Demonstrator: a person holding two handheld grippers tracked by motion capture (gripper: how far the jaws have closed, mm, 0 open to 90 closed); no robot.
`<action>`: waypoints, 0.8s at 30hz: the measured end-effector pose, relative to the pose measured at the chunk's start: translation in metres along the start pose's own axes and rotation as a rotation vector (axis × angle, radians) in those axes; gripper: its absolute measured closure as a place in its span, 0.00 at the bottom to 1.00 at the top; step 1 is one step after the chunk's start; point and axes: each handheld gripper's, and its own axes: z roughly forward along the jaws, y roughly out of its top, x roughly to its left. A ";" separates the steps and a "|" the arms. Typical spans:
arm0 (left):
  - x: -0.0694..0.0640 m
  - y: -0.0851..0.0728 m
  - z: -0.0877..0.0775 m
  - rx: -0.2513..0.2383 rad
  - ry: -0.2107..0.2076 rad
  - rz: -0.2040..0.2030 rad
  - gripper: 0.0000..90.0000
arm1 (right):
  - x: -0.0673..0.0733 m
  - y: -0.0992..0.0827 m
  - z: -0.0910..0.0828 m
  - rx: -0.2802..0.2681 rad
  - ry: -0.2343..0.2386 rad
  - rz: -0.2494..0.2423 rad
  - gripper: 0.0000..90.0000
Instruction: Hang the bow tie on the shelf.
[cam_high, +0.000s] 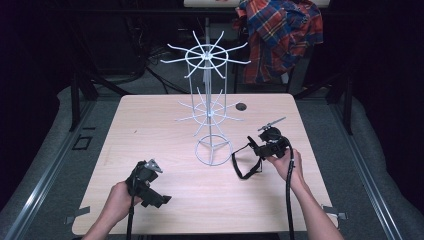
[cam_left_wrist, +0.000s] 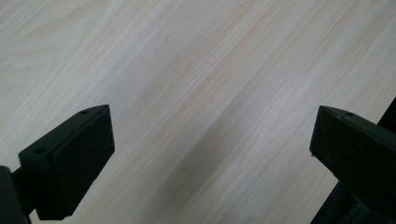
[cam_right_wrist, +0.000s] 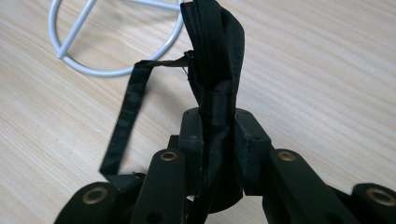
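A white wire display rack (cam_high: 208, 100) with two tiers of radiating hooks stands on the wooden table (cam_high: 150, 125), its ring base (cam_right_wrist: 112, 51) near the centre. My right gripper (cam_high: 260, 148) is right of that base, shut on a black bow tie (cam_right_wrist: 215, 84). The tie's thin strap (cam_high: 242, 167) loops down onto the table toward the rack's base. My left gripper (cam_high: 160, 200) rests low near the front left of the table. Its jaws stand wide apart over bare wood with nothing between them, and its fingertips (cam_left_wrist: 79, 154) are dark blocks.
A small dark round hole (cam_high: 241, 106) sits in the table top behind the rack. A red and blue plaid shirt (cam_high: 280, 35) hangs at the back right, beyond the table. Dark stands and cables line the floor around the table.
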 end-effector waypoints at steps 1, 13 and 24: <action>0.000 0.000 0.000 0.002 0.002 0.001 0.00 | 0.000 0.000 -0.003 -0.005 0.000 -0.001 0.84; 0.000 0.000 0.000 0.006 0.002 0.001 0.00 | 0.001 0.001 -0.030 -0.088 -0.008 -0.015 0.84; 0.000 0.000 0.000 0.006 0.003 0.001 0.00 | 0.004 0.002 -0.050 -0.134 -0.013 -0.023 0.84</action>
